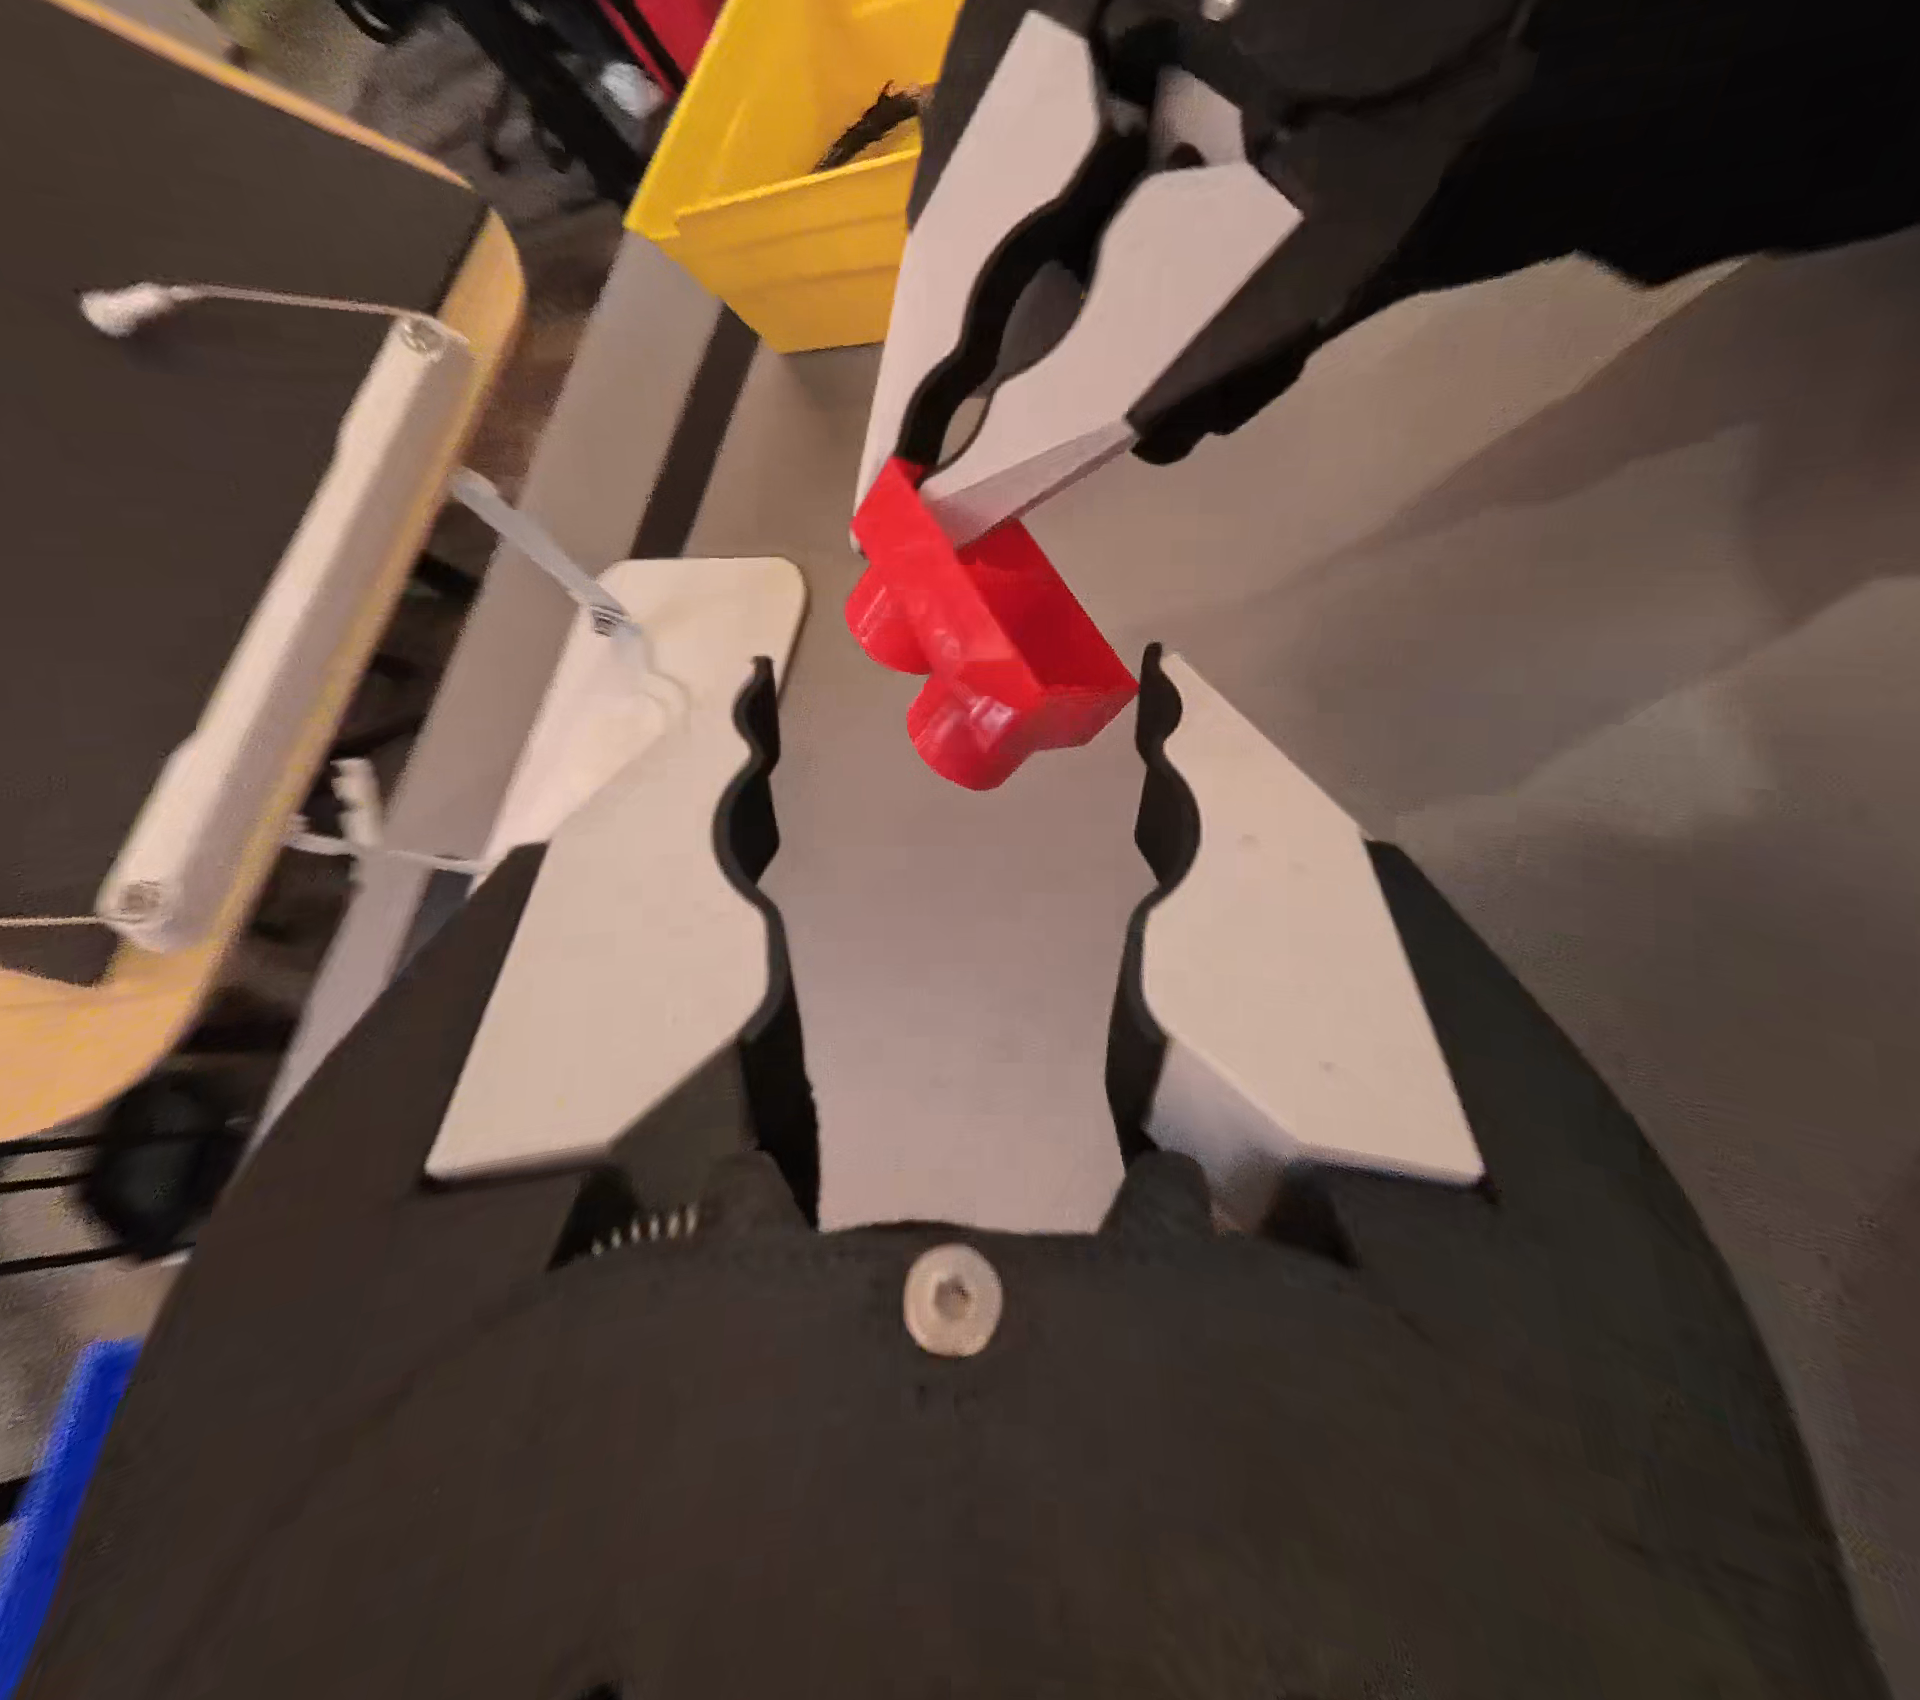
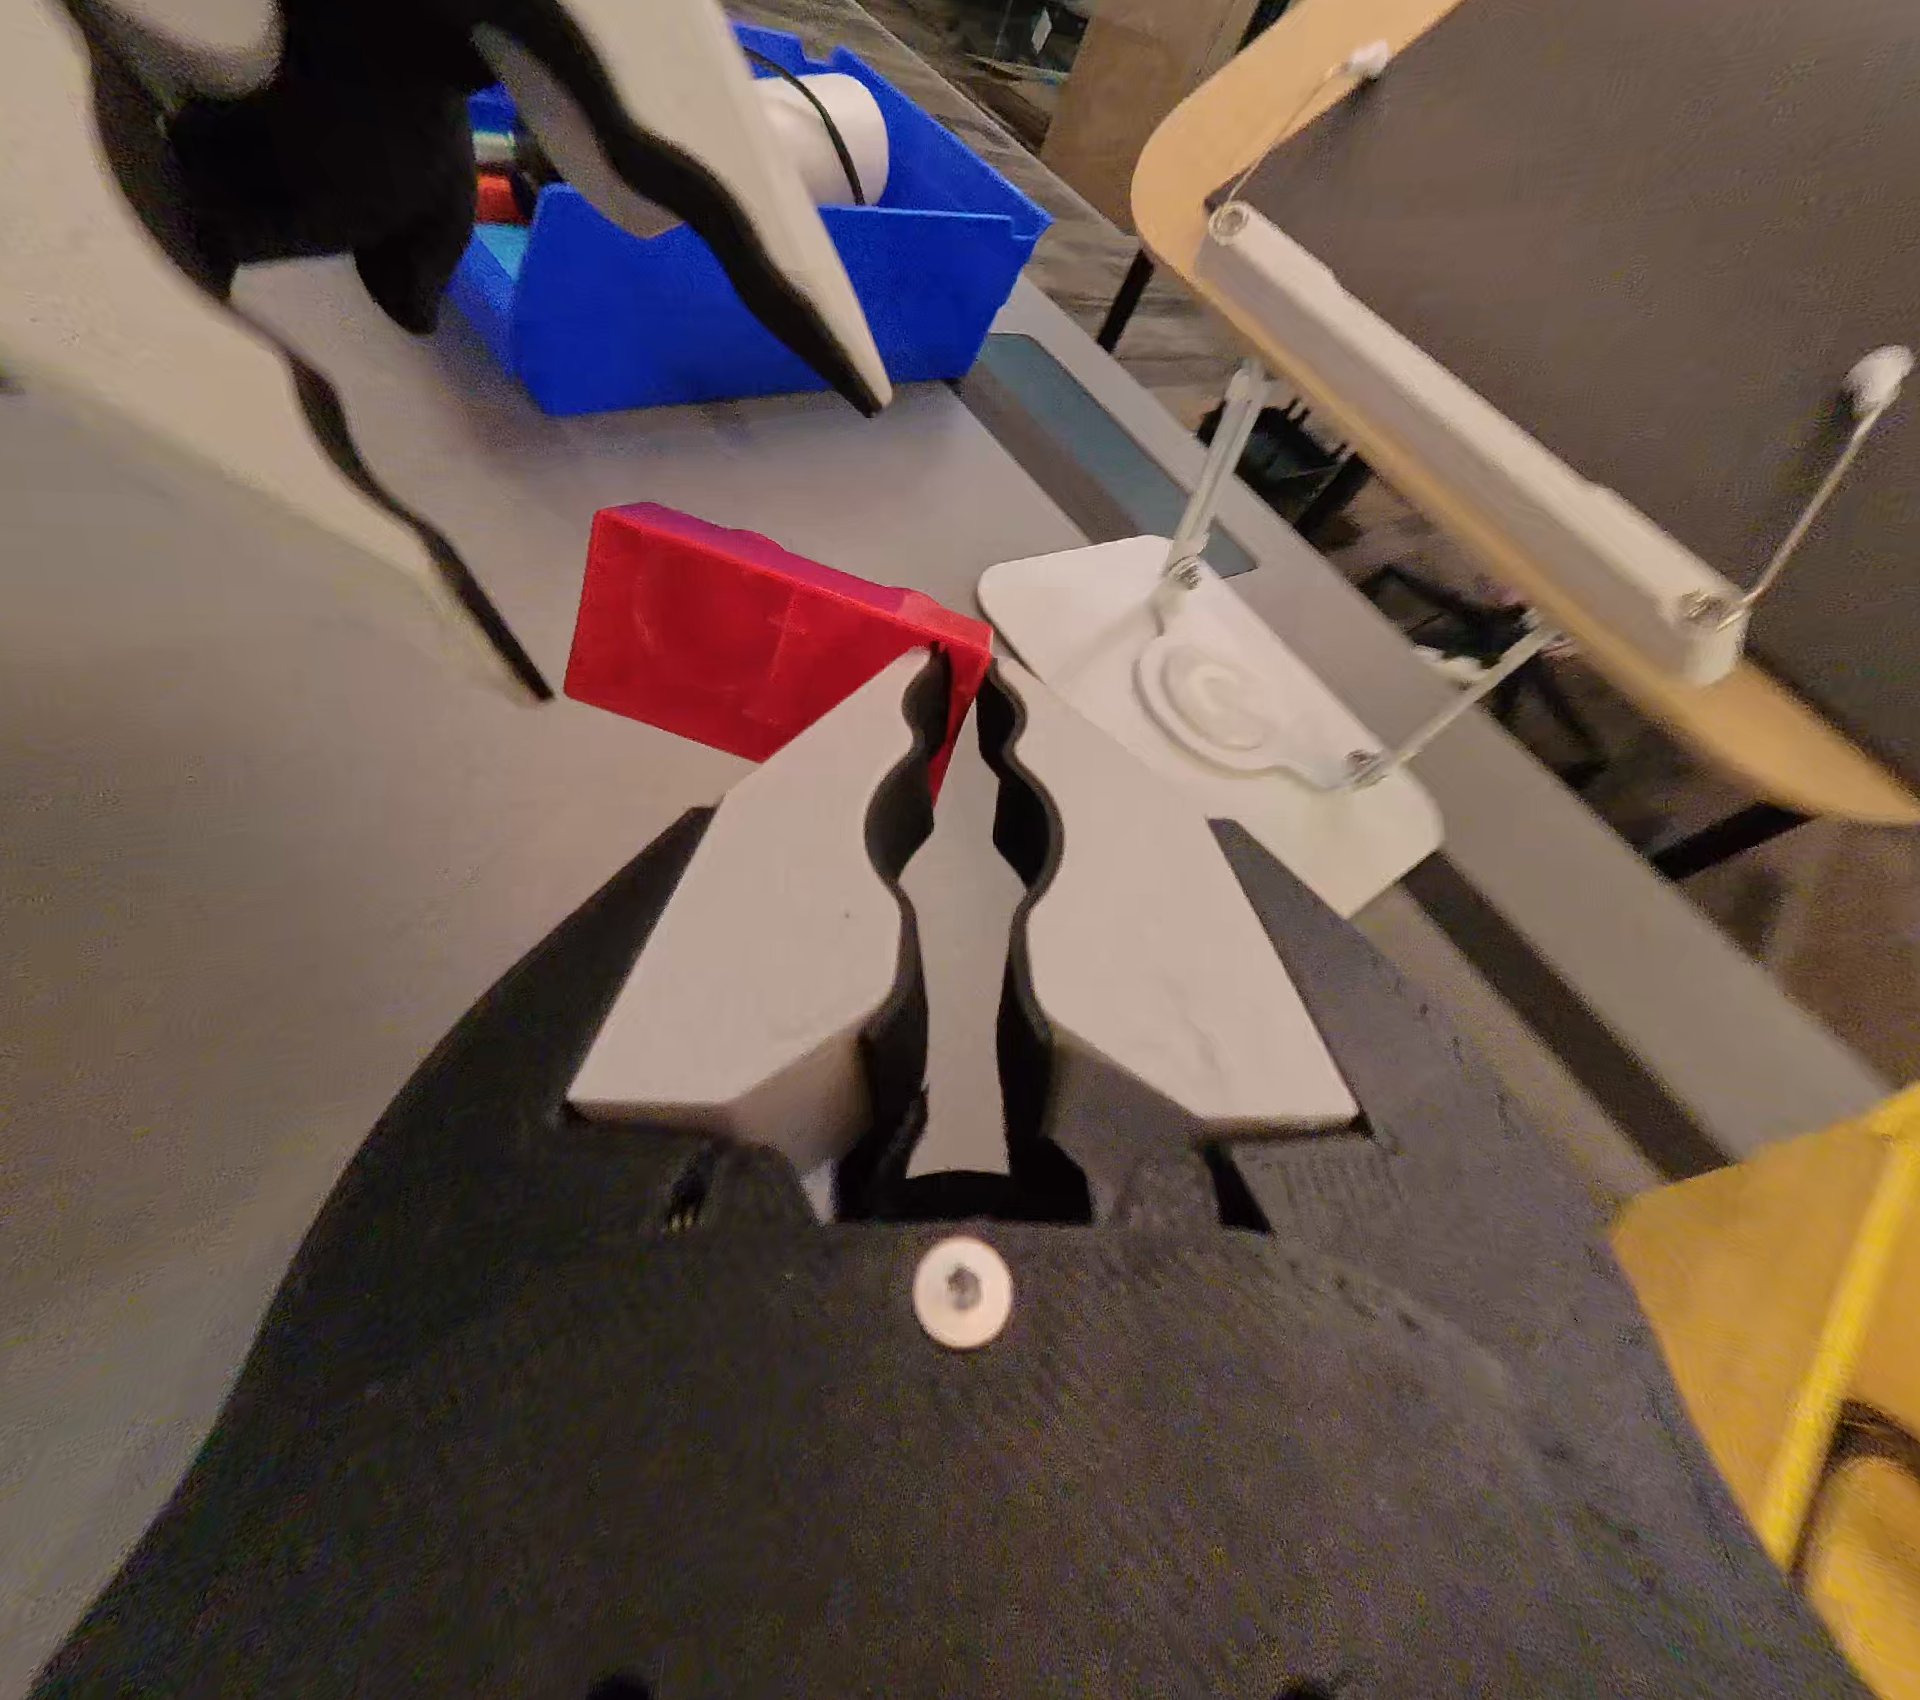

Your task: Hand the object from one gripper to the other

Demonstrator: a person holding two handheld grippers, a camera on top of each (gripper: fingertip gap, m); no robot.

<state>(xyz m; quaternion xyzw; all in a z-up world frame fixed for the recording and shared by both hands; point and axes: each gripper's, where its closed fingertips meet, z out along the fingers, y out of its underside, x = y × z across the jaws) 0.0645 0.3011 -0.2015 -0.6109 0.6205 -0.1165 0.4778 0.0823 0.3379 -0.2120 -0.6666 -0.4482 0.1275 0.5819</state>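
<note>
Left wrist view, L to R. Far left I see a dark panel [image 1: 187, 320] w/ tan edge and a white bar [image 1: 301, 622] fixed along it. Next R: a white base plate [image 1: 665, 674] lying on the grey table [image 1: 1455, 611]. Far centre: a yellow bin [image 1: 790, 216] on the table.

Centre: my left gripper [image 1: 956, 694] has its fingers spread wide apart, nothing between them. The red block [image 1: 977, 663] sits just beyond the fingertips, off the table, studs facing down-left; its right end is very near my right finger's tip, contact unclear.

Upper R: the right gripper [image 1: 925, 497] comes in from the far right, jaws clamped on the block's upper corner.

Right wrist view, L to R. Left gripper [image 2: 717, 549] enters from upper left, fingers apart, tips either side of the block's far end w/o a confirmed touch. Behind it: a blue bin [image 2: 727, 320] w/ a white cylinder inside. Centre: red block [image 2: 748, 653], held at its right corner by the right gripper [image 2: 961, 663], jaws nearly together on a thin edge. R of that: base plate [image 2: 1226, 715], then the panel [image 2: 1662, 144] w/ bar [image 2: 1455, 445]. Near right: yellow bin [image 2: 1787, 1338] corner.
</note>
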